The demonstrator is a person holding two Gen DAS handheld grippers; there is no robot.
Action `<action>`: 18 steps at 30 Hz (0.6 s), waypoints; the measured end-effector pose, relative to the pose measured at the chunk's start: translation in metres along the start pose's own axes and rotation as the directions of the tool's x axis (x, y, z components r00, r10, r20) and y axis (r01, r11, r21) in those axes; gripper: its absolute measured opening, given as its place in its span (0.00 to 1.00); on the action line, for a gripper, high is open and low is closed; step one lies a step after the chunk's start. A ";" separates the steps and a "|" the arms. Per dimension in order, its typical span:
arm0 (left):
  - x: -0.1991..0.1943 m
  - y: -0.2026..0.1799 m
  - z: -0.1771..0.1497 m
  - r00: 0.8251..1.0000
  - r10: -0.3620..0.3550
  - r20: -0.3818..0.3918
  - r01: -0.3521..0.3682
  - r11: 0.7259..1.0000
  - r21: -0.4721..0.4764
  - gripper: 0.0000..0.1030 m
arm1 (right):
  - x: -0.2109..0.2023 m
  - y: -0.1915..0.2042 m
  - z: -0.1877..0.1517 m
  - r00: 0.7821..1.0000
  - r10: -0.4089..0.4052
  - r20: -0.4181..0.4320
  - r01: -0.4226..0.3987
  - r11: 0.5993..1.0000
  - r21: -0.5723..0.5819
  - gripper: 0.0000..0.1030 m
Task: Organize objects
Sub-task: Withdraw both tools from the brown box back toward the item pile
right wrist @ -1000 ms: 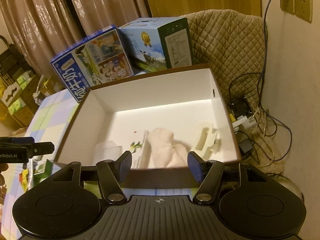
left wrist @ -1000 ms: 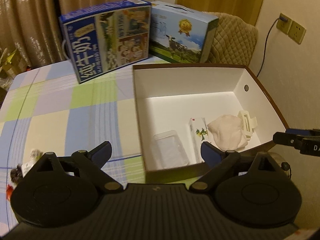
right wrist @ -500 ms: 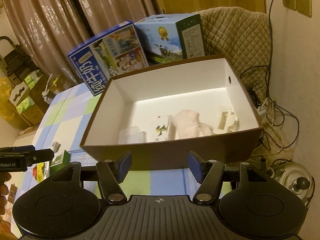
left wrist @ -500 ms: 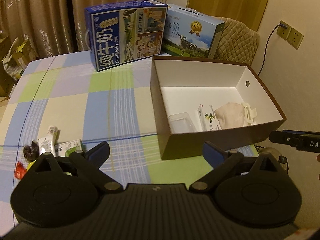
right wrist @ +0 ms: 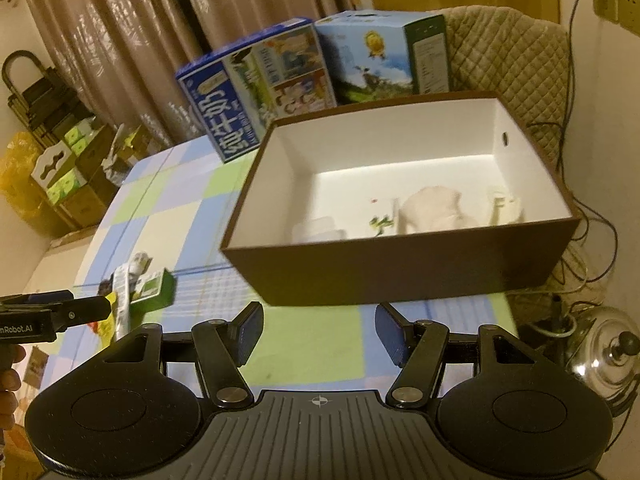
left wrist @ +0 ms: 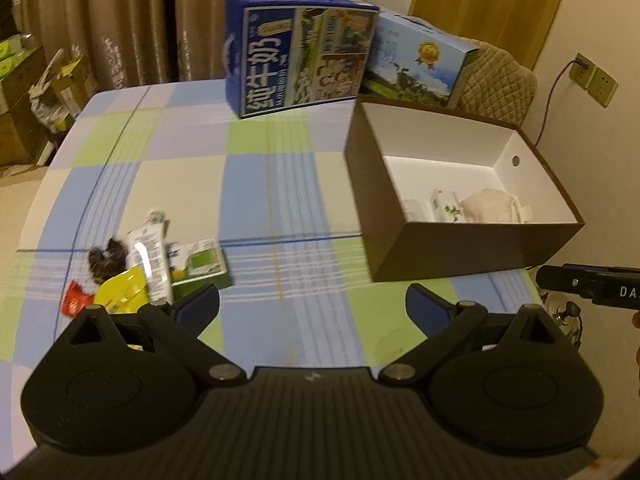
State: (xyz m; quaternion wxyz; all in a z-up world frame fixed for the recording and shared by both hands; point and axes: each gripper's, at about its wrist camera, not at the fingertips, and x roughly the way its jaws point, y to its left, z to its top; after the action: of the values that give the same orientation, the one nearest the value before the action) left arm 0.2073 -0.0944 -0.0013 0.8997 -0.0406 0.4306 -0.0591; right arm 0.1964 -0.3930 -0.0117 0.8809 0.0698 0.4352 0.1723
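Two grippers hover with fingers spread, holding nothing: the left gripper [left wrist: 312, 308] and the right gripper [right wrist: 318, 334]. One brown box [right wrist: 400, 276], white inside, sits just ahead of the right gripper, four items inside. Ahead-left of the left gripper lies one pile of packets [left wrist: 152, 264].

Checked tablecloth table [left wrist: 256, 184]: brown box [left wrist: 472, 254], two milk cartons [left wrist: 296, 52] at back, small-item pile [left wrist: 148, 264].

Right tool [right wrist: 318, 334]: jaws apart, empty, above checked surface [right wrist: 168, 216]. Brown box [right wrist: 400, 268] ahead, holding pale cloth [right wrist: 430, 210], white clip [right wrist: 502, 208], clear tub [right wrist: 318, 230]. Left tool [right wrist: 80, 310] at left edge.
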 end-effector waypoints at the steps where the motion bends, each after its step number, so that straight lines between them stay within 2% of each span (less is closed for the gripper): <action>1: -0.001 0.005 -0.002 1.000 0.002 0.000 -0.002 1.000 -0.006 0.95 | 0.002 0.004 -0.002 1.000 0.002 -0.004 -0.002 1.000 -0.001 0.58; 18: -0.021 0.100 -0.038 0.994 0.099 -0.048 -0.103 0.990 -0.095 0.95 | 0.043 0.083 -0.024 0.994 0.060 -0.090 -0.066 0.995 -0.071 0.58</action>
State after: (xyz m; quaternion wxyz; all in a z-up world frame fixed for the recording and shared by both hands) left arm 0.1713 0.0071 -0.0213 0.8889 -0.0613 0.4539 0.0067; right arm 0.1820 -0.3009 -0.0357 0.8570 0.0430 0.4644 0.2190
